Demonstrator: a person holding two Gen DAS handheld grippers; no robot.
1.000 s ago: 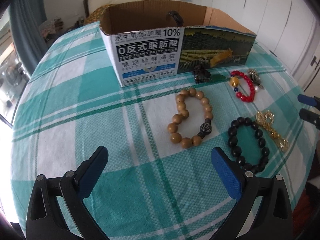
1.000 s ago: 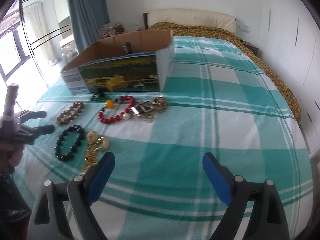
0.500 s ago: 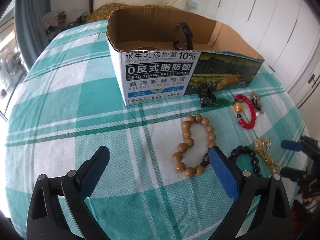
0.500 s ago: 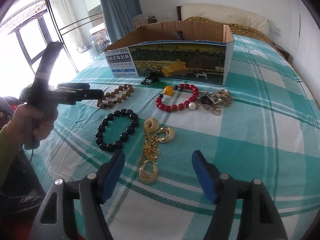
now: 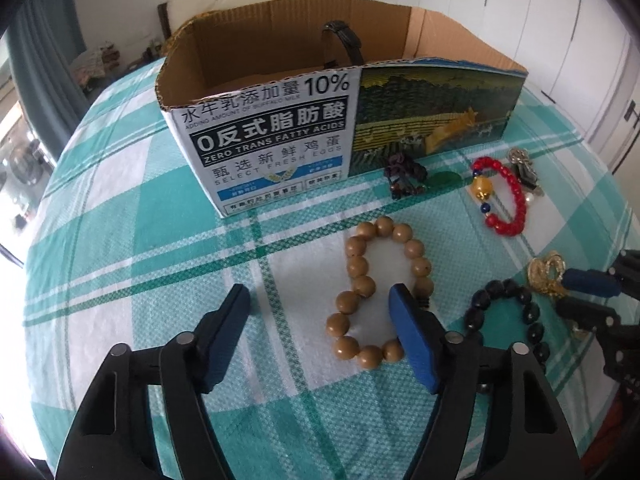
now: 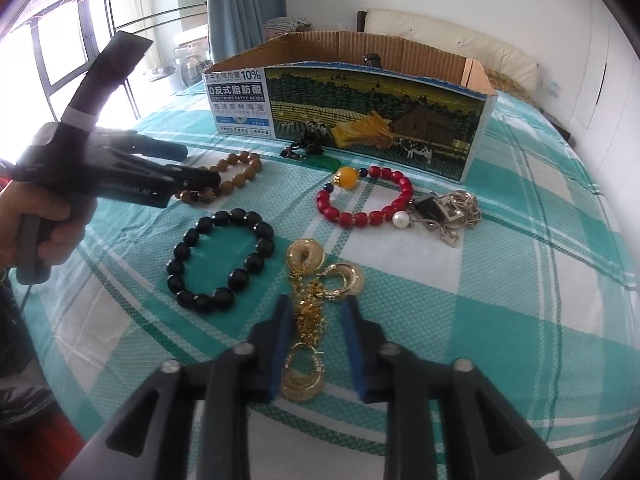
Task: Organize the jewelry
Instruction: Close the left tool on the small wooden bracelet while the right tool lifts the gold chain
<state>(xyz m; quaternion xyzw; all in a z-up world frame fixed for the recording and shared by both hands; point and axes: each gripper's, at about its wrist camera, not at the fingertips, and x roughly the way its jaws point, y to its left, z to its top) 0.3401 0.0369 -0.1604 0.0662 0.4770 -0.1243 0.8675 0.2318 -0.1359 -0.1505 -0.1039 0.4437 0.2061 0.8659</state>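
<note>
- Right gripper (image 6: 316,316): jaws closing astride gold chain (image 6: 310,312), its long axis running between them, pads not yet pressing
- Left gripper (image 5: 320,304): jaws closing, wooden bead bracelet (image 5: 352,268) partly between them, untouched

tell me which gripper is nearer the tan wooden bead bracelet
Left. The left gripper is closing around the tan wooden bead bracelet, one side between its fingers. The right gripper is beyond the black bead bracelet, closing on the gold chain jewellery.
</note>
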